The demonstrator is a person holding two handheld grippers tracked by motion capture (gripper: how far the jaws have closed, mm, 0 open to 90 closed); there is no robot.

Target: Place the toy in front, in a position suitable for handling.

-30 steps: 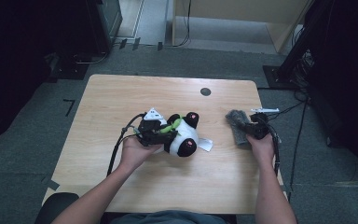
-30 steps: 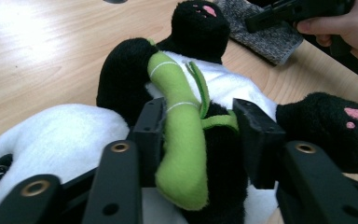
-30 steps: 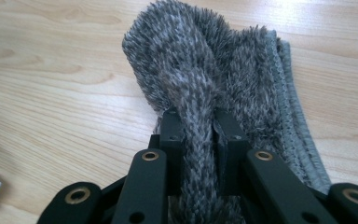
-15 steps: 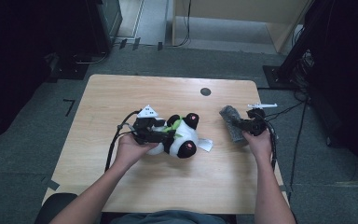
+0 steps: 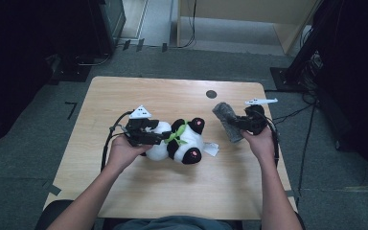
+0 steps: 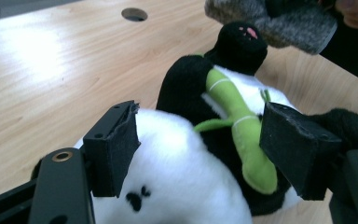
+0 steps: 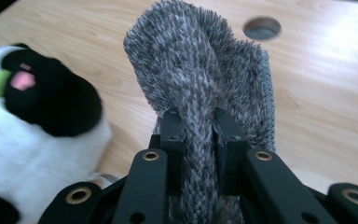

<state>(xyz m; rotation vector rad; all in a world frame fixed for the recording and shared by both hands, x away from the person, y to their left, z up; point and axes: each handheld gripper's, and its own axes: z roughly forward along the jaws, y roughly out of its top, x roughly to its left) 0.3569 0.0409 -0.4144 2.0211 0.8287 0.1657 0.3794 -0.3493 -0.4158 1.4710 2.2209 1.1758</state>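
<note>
The panda (image 5: 179, 143) is a plush in black and white with pink paw pads and a green scarf, lying on its side near the middle of the desk (image 5: 124, 96). The left gripper (image 5: 159, 137) sits at its white head; its jaws have just been opening and now stand apart on either side of the plush, pads clear of it. The right gripper (image 5: 233, 122) is clamped on a fuzzy grey cloth (image 5: 226, 119), held just right of the panda near the desk's right edge. The desk's far and left parts lie bare, save a round hole (image 5: 211, 94).
</note>
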